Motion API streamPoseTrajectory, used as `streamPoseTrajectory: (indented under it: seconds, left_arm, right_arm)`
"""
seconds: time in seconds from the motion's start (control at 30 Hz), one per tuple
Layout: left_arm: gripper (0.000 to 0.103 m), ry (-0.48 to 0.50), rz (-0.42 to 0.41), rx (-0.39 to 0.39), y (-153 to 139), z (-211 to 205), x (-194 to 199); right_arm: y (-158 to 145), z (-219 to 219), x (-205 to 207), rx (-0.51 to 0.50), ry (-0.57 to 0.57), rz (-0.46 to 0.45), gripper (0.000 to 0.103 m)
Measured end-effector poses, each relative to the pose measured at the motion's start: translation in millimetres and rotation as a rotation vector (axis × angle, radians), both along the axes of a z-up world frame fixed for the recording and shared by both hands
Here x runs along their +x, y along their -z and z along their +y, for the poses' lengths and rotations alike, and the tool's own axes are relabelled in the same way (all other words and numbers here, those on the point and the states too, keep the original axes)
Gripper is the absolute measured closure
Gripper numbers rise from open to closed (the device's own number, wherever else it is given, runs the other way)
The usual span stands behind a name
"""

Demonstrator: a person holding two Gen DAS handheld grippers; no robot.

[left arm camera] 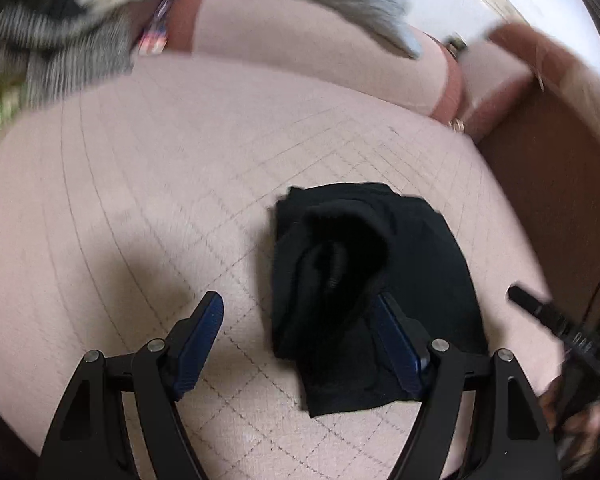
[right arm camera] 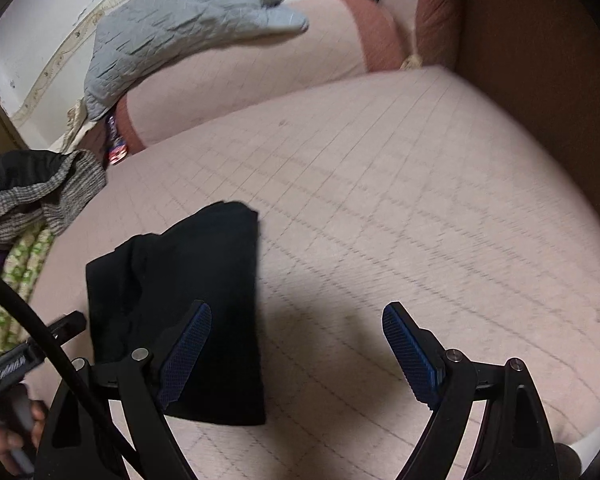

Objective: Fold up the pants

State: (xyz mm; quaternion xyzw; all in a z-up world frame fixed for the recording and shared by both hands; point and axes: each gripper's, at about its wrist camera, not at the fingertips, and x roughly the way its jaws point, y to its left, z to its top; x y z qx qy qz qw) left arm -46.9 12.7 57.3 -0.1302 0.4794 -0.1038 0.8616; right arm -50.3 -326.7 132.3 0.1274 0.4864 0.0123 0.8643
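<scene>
Both the left gripper (left arm camera: 300, 320) and right gripper (right arm camera: 296, 332) are hanging wide open, gripping nothing, over black pants (left arm camera: 364, 280) lying folded on the pink quilted cushion (left arm camera: 140, 184), whose loose top flap is risking springing open.

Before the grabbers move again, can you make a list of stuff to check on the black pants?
1. Left gripper open: ok.
2. Right gripper open: ok.
3. Black pants let go by both grippers: ok.
4. Pants folded into a small bundle: ok, though one flap bulges on top.
5. Bundle lying fully on the pink quilted bed cover: ok.
6. Edges lined up neatly: cannot tell, the fabric is too dark and blurred.
</scene>
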Motion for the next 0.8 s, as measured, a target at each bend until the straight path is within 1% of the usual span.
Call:
streamPoseTrajectory:
  seconds: [0.03,0.1,0.13,0.2,0.23,0.3,0.37,0.43,0.47,0.53,0.57,0.63,0.67,0.7,0.73,0.77,0.8]
  left_arm:
    - [0.026,-0.015,0.026,-0.052,8,12,6]
    - [0.026,-0.027,0.074,-0.122,21,25,14]
    - [0.025,-0.015,0.092,-0.175,29,31,18]
    - [0.025,0.02,0.126,-0.232,40,33,25]
    - [0.024,0.06,0.136,-0.289,46,31,31]
    - [0.021,0.106,0.15,-0.332,52,24,39]
    - [0.012,0.148,0.138,-0.374,54,14,48]
    - [0.009,0.187,0.141,-0.427,58,2,60]
    - [0.002,0.198,0.15,-0.448,61,-5,66]
    - [0.0,0.193,0.134,-0.448,61,-14,70]
    - [0.0,0.189,0.131,-0.427,60,-18,71]
    - [0.0,0.195,0.119,-0.355,56,-29,68]
    - [0.008,0.199,0.113,-0.327,53,-32,65]
    - [0.017,0.205,0.112,-0.321,52,-32,65]
    - [0.035,0.211,0.121,-0.315,50,-32,63]
    - [0.048,0.206,0.124,-0.308,47,-30,61]
    - [0.054,0.203,0.125,-0.315,46,-26,62]
  right_arm:
    - [6,-2,6,0.039,-0.01,0.017,0.012]
    - [16,-5,16,0.103,-0.016,0.042,0.012]
    - [23,-6,22,0.135,-0.017,0.058,0.012]
    - [35,-7,34,0.188,-0.016,0.081,0.012]
    - [40,-7,39,0.205,-0.018,0.088,0.012]
    - [50,-6,51,0.231,-0.027,0.104,0.012]
    - [58,-3,63,0.262,-0.037,0.116,0.012]
    - [63,1,75,0.282,-0.052,0.117,0.011]
    - [65,3,80,0.282,-0.061,0.114,0.008]
    - [69,11,95,0.277,-0.09,0.112,0.007]
    - [70,13,100,0.269,-0.096,0.109,0.007]
    - [71,24,108,0.24,-0.113,0.104,0.009]
    - [70,29,110,0.224,-0.13,0.109,0.028]
    - [68,35,111,0.235,-0.159,0.118,0.054]
    - [67,40,111,0.245,-0.168,0.135,0.054]
    - [61,44,110,0.217,-0.169,0.123,0.06]
    - [55,49,109,0.197,-0.185,0.112,0.066]
